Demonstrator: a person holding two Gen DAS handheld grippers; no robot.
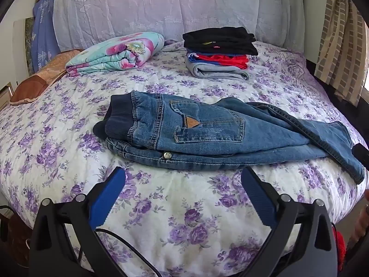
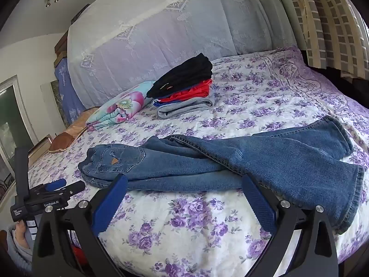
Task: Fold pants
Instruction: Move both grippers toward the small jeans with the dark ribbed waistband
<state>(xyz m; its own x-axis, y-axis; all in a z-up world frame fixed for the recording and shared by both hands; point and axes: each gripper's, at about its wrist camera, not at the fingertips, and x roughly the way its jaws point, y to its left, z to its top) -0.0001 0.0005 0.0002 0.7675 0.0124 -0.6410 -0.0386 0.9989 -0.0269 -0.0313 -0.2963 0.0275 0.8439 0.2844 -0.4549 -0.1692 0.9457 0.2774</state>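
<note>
Blue jeans lie on the bed, folded lengthwise, one leg over the other, waistband to the left and leg ends to the right. In the right wrist view the jeans stretch across, with the hems hanging near the bed's front right. My left gripper is open and empty, just in front of the jeans' waist end. My right gripper is open and empty, at the near edge of the legs. The left gripper also shows in the right wrist view at far left.
A stack of folded clothes with a black garment on top sits at the back of the floral bedspread. A folded floral blanket lies to its left. A brown pillow is at the left edge. Curtains hang at right.
</note>
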